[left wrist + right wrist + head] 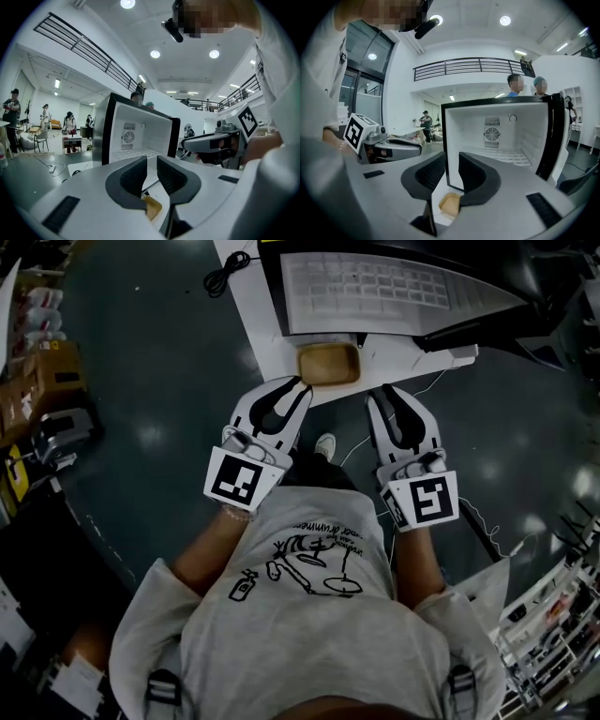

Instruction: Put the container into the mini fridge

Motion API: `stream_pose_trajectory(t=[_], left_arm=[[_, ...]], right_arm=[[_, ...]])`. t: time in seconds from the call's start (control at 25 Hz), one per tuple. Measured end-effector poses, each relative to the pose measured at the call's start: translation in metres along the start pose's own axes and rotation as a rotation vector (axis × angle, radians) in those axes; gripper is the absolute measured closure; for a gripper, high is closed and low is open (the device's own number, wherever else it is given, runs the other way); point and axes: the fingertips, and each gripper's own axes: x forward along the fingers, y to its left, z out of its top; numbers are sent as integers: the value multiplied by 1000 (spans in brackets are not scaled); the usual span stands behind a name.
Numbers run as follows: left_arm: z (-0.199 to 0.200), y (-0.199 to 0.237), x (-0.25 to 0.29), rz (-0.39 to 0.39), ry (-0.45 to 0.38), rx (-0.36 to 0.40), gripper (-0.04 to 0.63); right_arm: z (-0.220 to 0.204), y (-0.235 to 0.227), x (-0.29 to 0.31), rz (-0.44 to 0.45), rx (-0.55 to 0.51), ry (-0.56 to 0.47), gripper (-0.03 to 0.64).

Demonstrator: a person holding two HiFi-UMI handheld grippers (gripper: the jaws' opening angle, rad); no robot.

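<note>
- White worktop (270,345) carrying the open mini fridge (375,287), ahead of both claws.
- Left claw (292,390): jaws partly apart, nothing gripped.
- Right claw (386,395): same, empty.
- Tan container (329,363) on worktop, just ahead, between both claws, outside fridge.

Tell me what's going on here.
A person stands at a white table with a pair of tongs in each hand. The left tongs and the right tongs are both open and empty, poised just short of a shallow tan container at the table's near edge, one toward each side of it. Behind it the mini fridge stands open, with nothing visible inside. The container is not yet picked up.
</note>
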Motion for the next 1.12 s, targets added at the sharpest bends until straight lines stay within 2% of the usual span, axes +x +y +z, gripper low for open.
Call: stream_pose_trajectory(t=[0.32,1.12], left_arm=[[-65,21,24,8,96,8,520],[-202,67,72,70,260,-80,494]], right_arm=[[-56,-17,26,27,37,69,518],[-172,-72,97,-38,21,229,518]])
